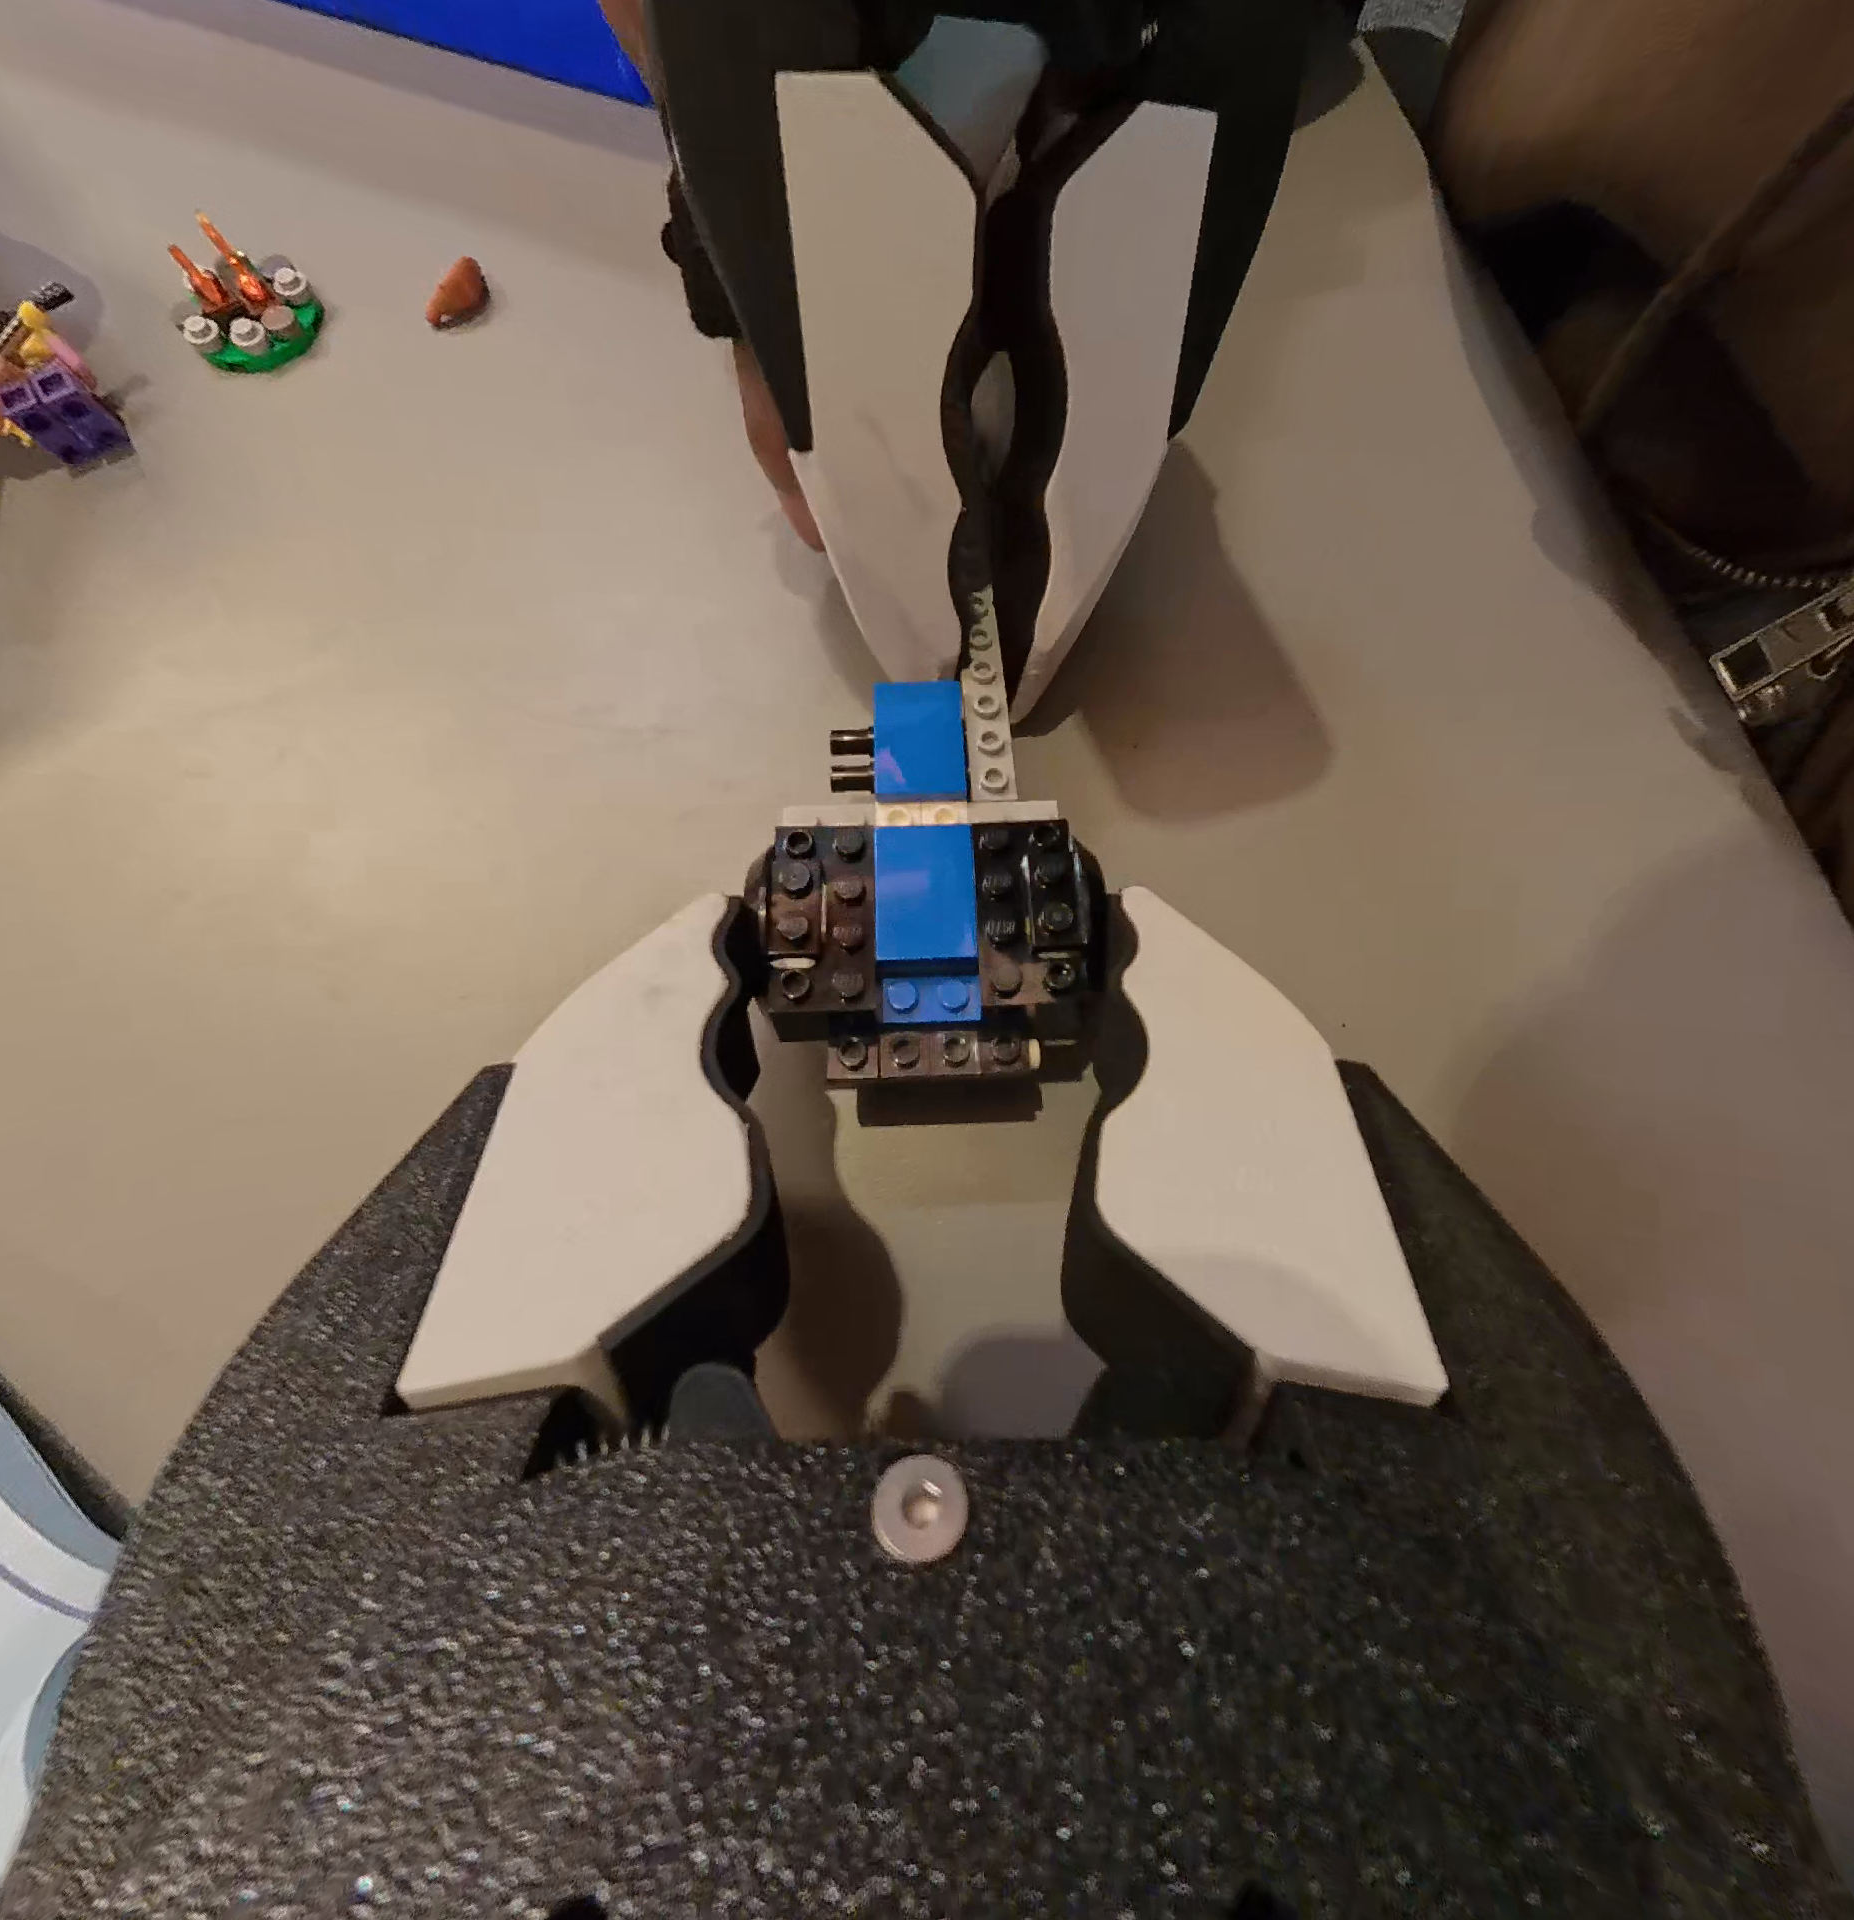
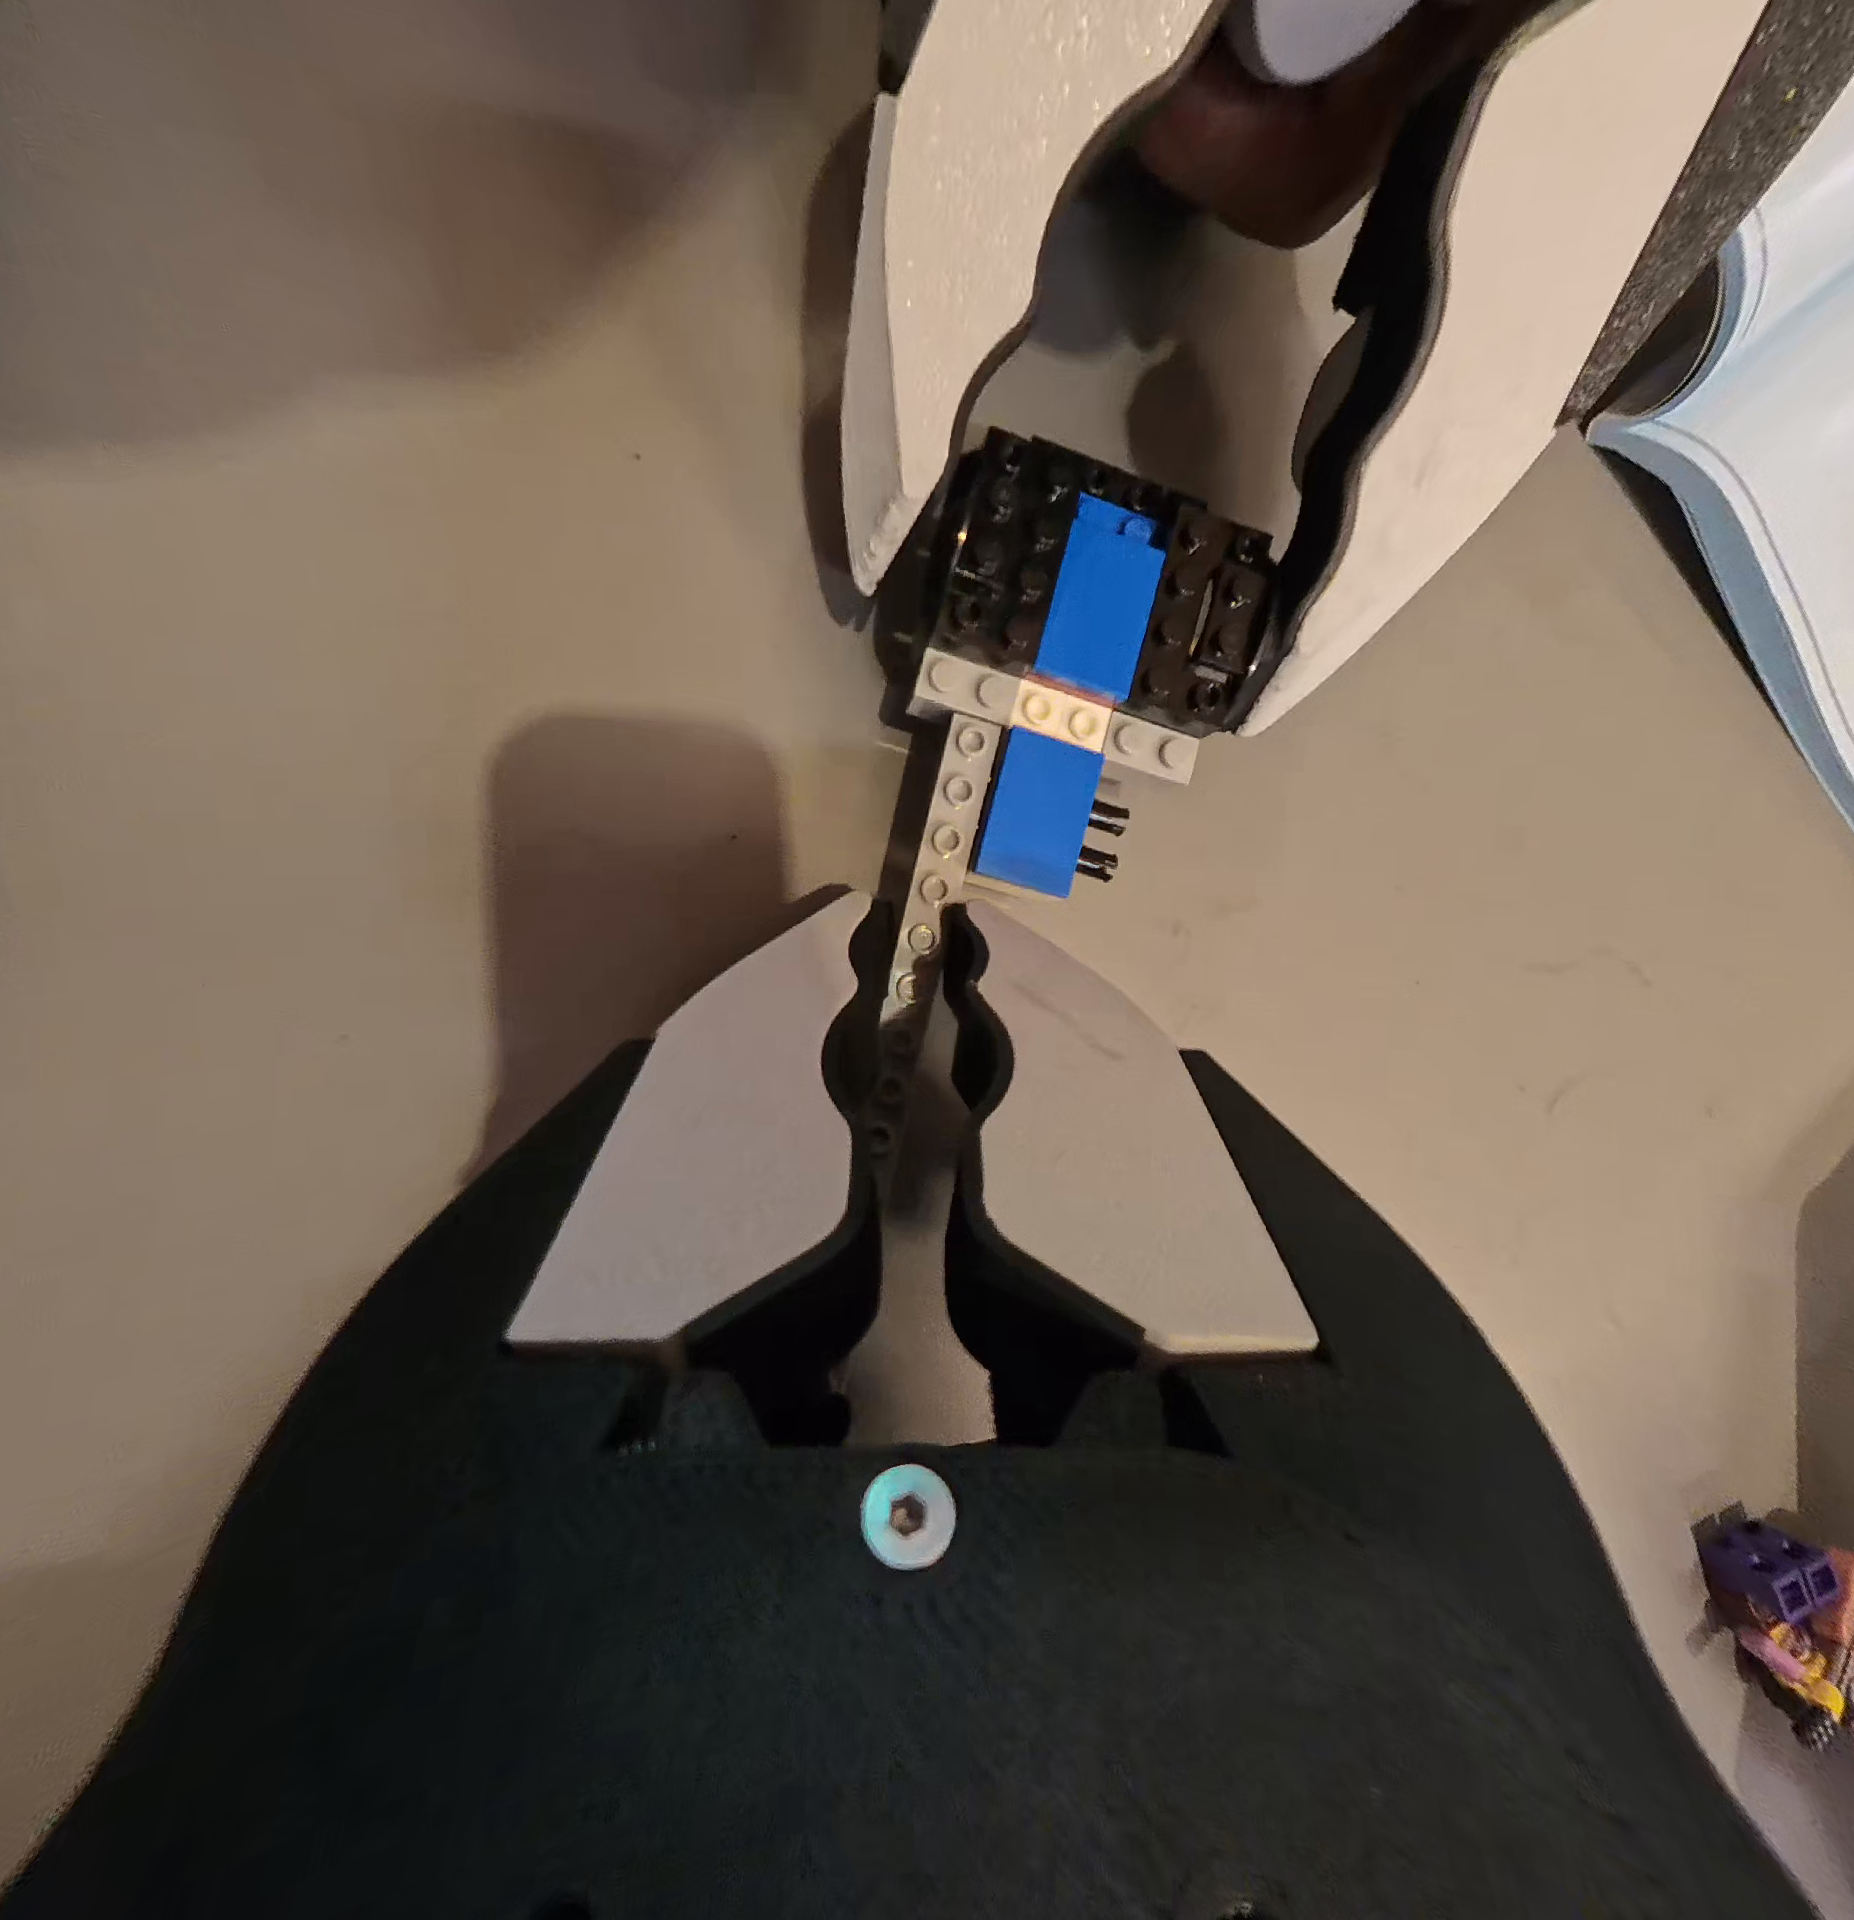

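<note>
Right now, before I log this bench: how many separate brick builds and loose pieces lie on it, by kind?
Black-and-blue build, held by both grippers: 1
Purple-and-pink build: 1
Green round build with orange spikes: 1
Loose brown piece: 1
Total: 4

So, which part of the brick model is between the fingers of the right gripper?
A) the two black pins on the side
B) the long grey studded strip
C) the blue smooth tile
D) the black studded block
B: in the right wrist view the right gripper has its fingers closed on the long grey studded strip, while the black studded block sits between the left gripper's fingers.
</note>
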Available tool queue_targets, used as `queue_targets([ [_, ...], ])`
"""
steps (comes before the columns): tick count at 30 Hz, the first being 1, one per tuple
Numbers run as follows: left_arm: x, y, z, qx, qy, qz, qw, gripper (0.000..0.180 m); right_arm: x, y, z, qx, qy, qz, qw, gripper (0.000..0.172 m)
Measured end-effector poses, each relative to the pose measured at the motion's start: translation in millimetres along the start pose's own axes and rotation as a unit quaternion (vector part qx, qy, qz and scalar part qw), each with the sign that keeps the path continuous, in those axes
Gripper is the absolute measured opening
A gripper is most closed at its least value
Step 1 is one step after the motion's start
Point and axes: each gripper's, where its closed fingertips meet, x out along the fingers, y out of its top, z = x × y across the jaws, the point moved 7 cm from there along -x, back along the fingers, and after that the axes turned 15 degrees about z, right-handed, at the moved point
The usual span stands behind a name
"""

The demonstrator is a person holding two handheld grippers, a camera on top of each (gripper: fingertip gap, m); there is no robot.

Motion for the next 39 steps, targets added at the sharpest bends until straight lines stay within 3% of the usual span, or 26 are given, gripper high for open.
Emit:
queue_targets([
  [22, 9, -5, -3, 0.007, 0.027, -0.041, 0.999, 0.063, -5, -6, 0, 0.061, -0.016, 0.005, 0.998, 0.009],
  [26, 10, -6, -3, 0.008, 0.03, -0.044, 0.999, 0.063, -5, -3, -1, 0.023, -0.036, -0.02, 0.999, 0.009],
  [27, 10, -6, -5, 0.005, 0.042, -0.045, 0.998, 0.063, -5, -2, -5, 0.013, -0.015, -0.01, 1.0, 0.009],
  [29, 2, -9, -30, -0.026, 0.151, -0.046, 0.987, 0.063, -6, 22, -37, 0.006, 0.124, 0.124, 0.984, 0.008],
  [30, -2, -10, -31, -0.025, 0.141, -0.04, 0.989, 0.063, 0, 30, -44, 0.007, 0.129, 0.128, 0.983, 0.008],
  [31, -4, -10, -28, -0.03, 0.123, -0.037, 0.991, 0.063, 8, 23, -37, -0.021, 0.067, 0.041, 0.997, 0.008],
  [32, -4, -10, -27, -0.029, 0.121, -0.036, 0.992, 0.063, 9, 16, -28, -0.041, 0.027, 0.01, 0.999, 0.009],
  [34, -1, -12, -23, -0.014, 0.112, -0.048, 0.992, 0.064, -5, 17, -17, 0.043, 0.035, 0.078, 0.995, 0.008],
  [39, 0, -11, -21, -0.011, 0.101, -0.047, 0.994, 0.063, -33, 0, 8, 0.074, -0.067, 0.059, 0.993, 0.008],
])
